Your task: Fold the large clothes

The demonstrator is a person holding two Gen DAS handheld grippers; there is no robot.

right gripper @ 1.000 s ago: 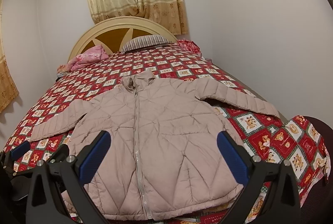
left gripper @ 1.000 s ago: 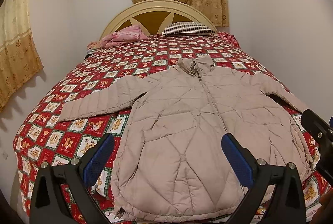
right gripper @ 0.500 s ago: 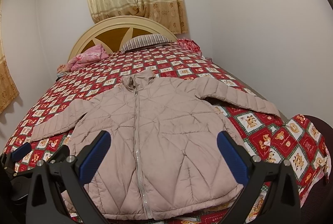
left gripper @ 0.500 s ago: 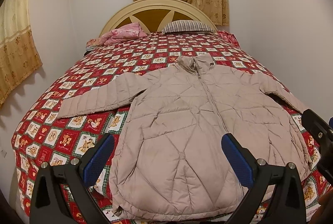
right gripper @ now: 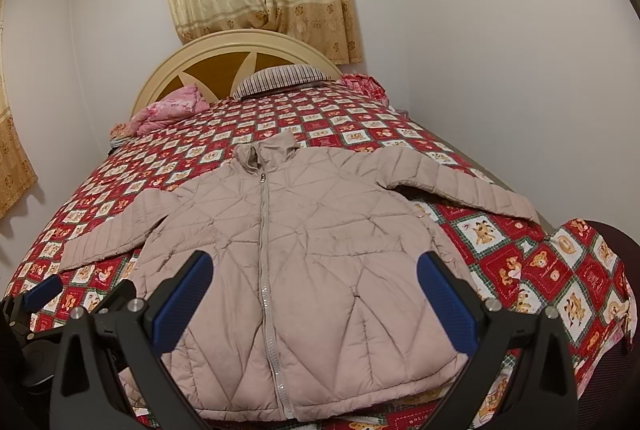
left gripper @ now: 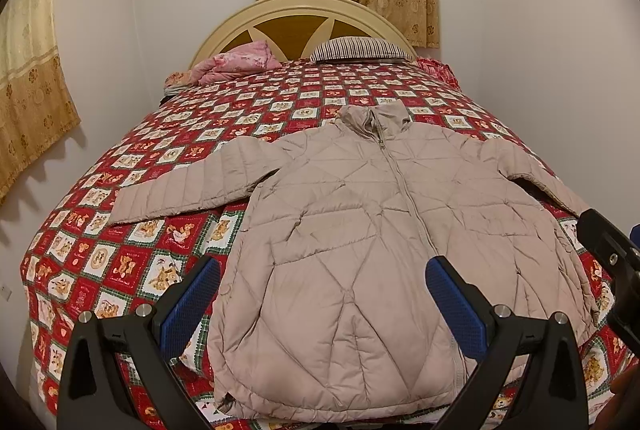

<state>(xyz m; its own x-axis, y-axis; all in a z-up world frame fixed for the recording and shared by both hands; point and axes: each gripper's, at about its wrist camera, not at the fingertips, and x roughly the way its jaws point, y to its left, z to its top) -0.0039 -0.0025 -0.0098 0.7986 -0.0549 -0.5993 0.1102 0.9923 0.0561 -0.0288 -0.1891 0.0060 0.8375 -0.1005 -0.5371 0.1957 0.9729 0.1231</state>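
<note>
1. The beige quilted jacket [left gripper: 360, 230] lies flat on the bed [left gripper: 120, 262], front side up and zipped, with the collar to the far side and the hem at the near edge. Both sleeves are spread out, one to the left [left gripper: 188, 186] and one to the right [right gripper: 452, 182].
2. I judge that it is light, soft and puffy, and its smooth shell may slide on itself. A thin pinch could slip, so you should take a thick bite of fabric.
3. Good places to hold seem to be the cuffs of the sleeves, or the hem corners [right gripper: 448, 362], where seams give more grip.
4. Your left claw [left gripper: 322, 304] hovers above the near left part of the jacket, jaws wide apart and holding nothing.
5. Your right claw [right gripper: 314, 300] hovers above the near hem, also wide apart and empty, pointing toward the headboard [right gripper: 236, 50].
</note>
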